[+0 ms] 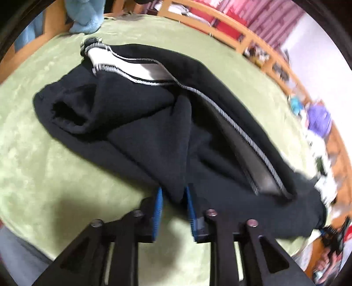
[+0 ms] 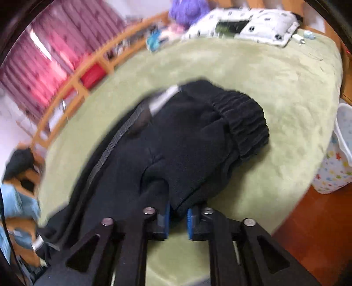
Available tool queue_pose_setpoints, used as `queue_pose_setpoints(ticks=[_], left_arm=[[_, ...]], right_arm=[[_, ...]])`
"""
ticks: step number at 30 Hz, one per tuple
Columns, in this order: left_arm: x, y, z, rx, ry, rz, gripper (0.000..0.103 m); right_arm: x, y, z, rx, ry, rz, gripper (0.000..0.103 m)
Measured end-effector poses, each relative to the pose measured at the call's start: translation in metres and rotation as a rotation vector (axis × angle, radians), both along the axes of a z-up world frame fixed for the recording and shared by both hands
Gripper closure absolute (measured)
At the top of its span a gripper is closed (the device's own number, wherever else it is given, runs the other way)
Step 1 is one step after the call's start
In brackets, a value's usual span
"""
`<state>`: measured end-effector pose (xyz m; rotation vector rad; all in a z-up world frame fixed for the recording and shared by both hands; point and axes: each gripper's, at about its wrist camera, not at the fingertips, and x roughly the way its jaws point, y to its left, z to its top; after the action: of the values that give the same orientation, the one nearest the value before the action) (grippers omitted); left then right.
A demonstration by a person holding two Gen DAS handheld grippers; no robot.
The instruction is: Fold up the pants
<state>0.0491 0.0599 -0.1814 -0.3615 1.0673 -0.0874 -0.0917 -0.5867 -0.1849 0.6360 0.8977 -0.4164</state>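
Observation:
Black pants (image 1: pixel 140 123) with a white and grey side stripe (image 1: pixel 140 72) lie bunched on a green blanket (image 1: pixel 44 154). In the left wrist view a fold of the black cloth runs down between the blue pads (image 1: pixel 158 211), and my left gripper (image 1: pixel 173 195) is shut on it. In the right wrist view the same pants (image 2: pixel 187 140) show their ribbed elastic waistband (image 2: pixel 244 123) at the far right. My right gripper (image 2: pixel 178 211) is shut on a hem of the black cloth near the bottom centre. Both views are blurred.
The green blanket (image 2: pixel 275 72) covers a bed with a wooden rail (image 1: pixel 222 24) along its far side. A light blue cloth (image 1: pixel 85 19) lies at one end, a patterned white pillow (image 2: pixel 242 24) at the other. A star-printed white basket (image 2: pixel 338 158) stands on the wooden floor (image 2: pixel 312 220).

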Motion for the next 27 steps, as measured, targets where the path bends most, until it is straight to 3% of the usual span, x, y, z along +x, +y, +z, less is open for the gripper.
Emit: queue_pose_setpoints(ticks=[2, 4, 6, 10, 14, 17, 19, 20, 21, 22, 27], left_arm=[[-0.013, 0.005, 0.016, 0.023, -0.057, -0.020, 0.075], [-0.021, 0.018, 0.034, 0.072, -0.125, -0.015, 0.052], [-0.023, 0.035, 0.047, 0.103, -0.193, 0.019, 0.038], [0.003, 0.074, 0.057, 0.097, -0.256, 0.077, 0.038], [0.046, 0.077, 0.046, 0.035, -0.238, 0.030, 0.038], [0.070, 0.081, 0.030, 0.018, -0.216, 0.064, 0.039], [0.084, 0.083, 0.021, -0.024, -0.202, 0.088, 0.043], [0.092, 0.085, 0.017, -0.034, -0.195, 0.105, 0.051], [0.098, 0.088, 0.017, -0.037, -0.193, 0.113, 0.079], [0.106, 0.093, 0.021, -0.042, -0.207, 0.111, 0.086], [0.129, 0.123, 0.065, -0.027, -0.316, 0.157, 0.091]], right_arm=[[-0.009, 0.013, 0.008, -0.092, 0.011, 0.017, 0.081], [-0.019, 0.032, 0.019, -0.196, -0.006, 0.027, 0.073], [-0.024, 0.049, 0.026, -0.248, -0.023, 0.023, 0.067], [-0.027, 0.080, 0.034, -0.209, -0.047, 0.028, 0.066], [-0.026, 0.103, 0.034, -0.148, -0.054, 0.028, 0.066], [-0.030, 0.115, 0.034, -0.102, -0.064, 0.015, 0.066], [-0.030, 0.122, 0.035, -0.094, -0.050, 0.012, 0.066], [-0.030, 0.125, 0.035, -0.103, -0.044, 0.011, 0.066], [-0.029, 0.128, 0.034, -0.114, -0.036, 0.011, 0.066], [-0.027, 0.131, 0.034, -0.126, -0.022, 0.013, 0.066], [-0.012, 0.139, 0.026, -0.141, 0.023, 0.009, 0.066]])
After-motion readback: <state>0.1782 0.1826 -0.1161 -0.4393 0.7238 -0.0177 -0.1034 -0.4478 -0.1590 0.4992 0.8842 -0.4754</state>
